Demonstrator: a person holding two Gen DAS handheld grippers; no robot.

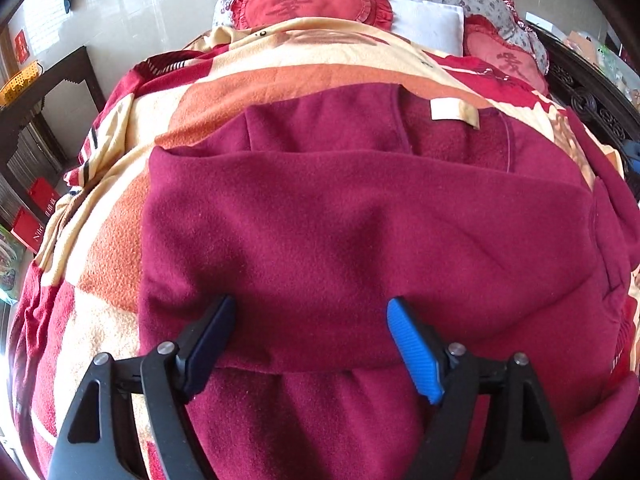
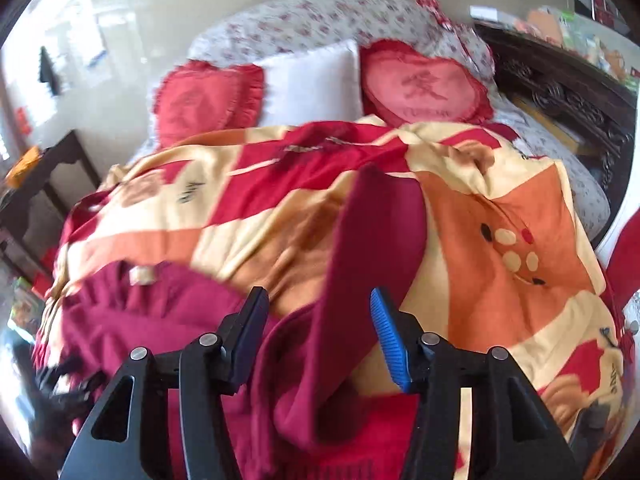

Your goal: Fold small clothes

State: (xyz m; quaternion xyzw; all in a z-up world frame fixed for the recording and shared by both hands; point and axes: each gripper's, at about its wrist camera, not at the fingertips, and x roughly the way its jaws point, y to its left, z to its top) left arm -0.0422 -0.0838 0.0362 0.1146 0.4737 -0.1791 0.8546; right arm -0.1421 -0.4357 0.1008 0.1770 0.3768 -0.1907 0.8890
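Note:
A maroon fleece garment (image 1: pixel 360 232) lies on a patterned blanket (image 1: pixel 280 68) on a bed, partly folded, with a cream label (image 1: pixel 454 111) showing near its far edge. My left gripper (image 1: pixel 310 308) is open, its fingers resting over the near folded edge. In the right wrist view, a sleeve of the garment (image 2: pixel 372 248) stretches away over the blanket (image 2: pixel 520 240). My right gripper (image 2: pixel 318 300) is open, with the sleeve's near end lying between its fingers. The garment's body (image 2: pixel 160 300) lies to the left.
Two red heart cushions (image 2: pixel 424 88) and a white pillow (image 2: pixel 316 80) sit at the head of the bed. A dark carved wooden frame (image 2: pixel 568 96) runs along the right. A dark side table (image 1: pixel 48 96) stands at the left.

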